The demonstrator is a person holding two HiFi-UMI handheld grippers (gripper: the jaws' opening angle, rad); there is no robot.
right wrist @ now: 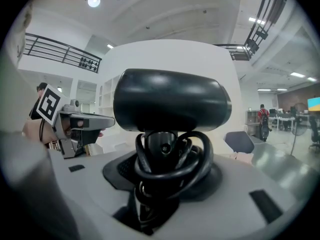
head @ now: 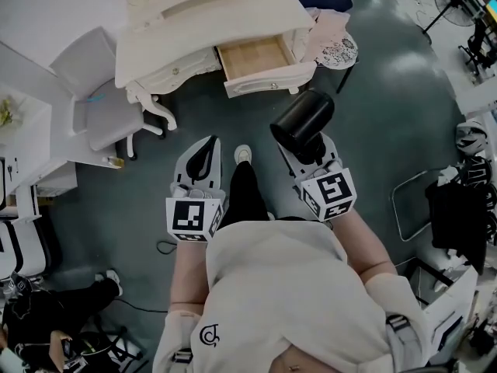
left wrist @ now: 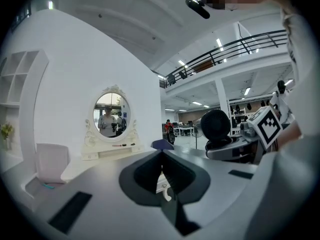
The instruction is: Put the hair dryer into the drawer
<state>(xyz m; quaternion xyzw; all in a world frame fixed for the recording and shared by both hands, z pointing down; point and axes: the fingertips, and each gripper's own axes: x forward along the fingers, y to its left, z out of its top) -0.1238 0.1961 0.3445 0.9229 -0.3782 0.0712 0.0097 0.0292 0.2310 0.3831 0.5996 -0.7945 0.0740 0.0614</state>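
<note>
My right gripper (head: pixel 309 149) is shut on the handle of the black hair dryer (head: pixel 303 118), whose barrel stands above the jaws. In the right gripper view the hair dryer (right wrist: pixel 171 101) fills the centre, and its black cord (right wrist: pixel 172 160) is coiled round the handle between the jaws of the right gripper (right wrist: pixel 167 171). The white dressing table (head: pixel 163 49) stands ahead with its wooden drawer (head: pixel 255 59) pulled open and nothing showing inside. My left gripper (head: pixel 203 158) is shut and holds nothing, level with the right one. The left gripper (left wrist: pixel 161 156) view shows its pads meeting and the hair dryer (left wrist: pixel 216 126) off to the right.
A white chair (head: pixel 107 106) stands left of the dressing table, and a patterned round stool (head: pixel 337 50) stands right of the drawer. An oval mirror (left wrist: pixel 111 115) tops the table. The person's shoe (head: pixel 243 154) is between the grippers. Dark gear (head: pixel 460 208) lies at the right.
</note>
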